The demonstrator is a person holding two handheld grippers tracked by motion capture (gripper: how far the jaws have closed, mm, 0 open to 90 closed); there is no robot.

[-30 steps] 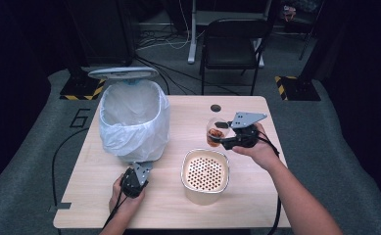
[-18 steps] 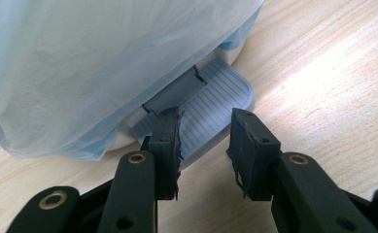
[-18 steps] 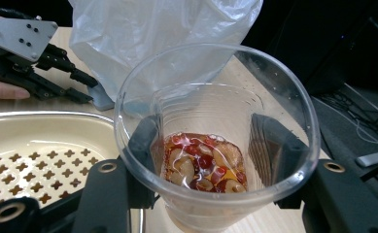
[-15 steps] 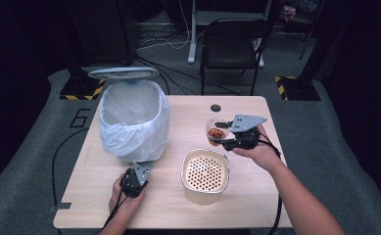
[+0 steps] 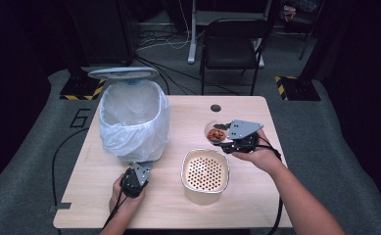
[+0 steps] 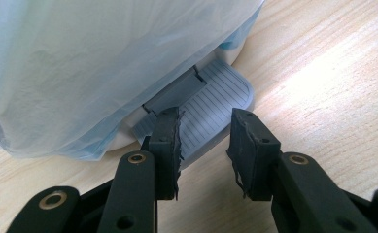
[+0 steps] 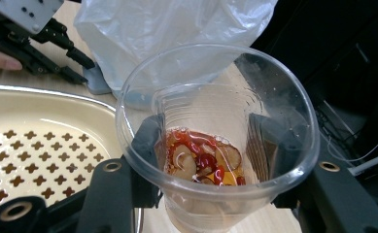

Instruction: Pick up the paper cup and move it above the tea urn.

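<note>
My right gripper (image 5: 221,140) is shut on a clear plastic cup (image 7: 211,145) that holds red and pale food scraps in liquid; both jaws press its sides. The cup (image 5: 216,132) hangs just beyond the cream perforated strainer bowl (image 5: 205,172), tilted slightly. My left gripper (image 5: 140,172) sits low at the table's front left, open, its jaws pointing at the grey ribbed foot pedal (image 6: 211,107) of the white pedal bin (image 5: 133,117). The bin is lined with a pale plastic bag (image 6: 104,58) and its lid (image 5: 123,73) stands up.
The wooden table (image 5: 178,205) has a round cable hole (image 5: 215,107) at the back. A black folding chair (image 5: 232,44) stands behind the table. Cables trail off the front edge on both sides.
The right gripper has carried the cup a little lower and toward the strainer bowl. The left gripper has stayed at the pedal.
</note>
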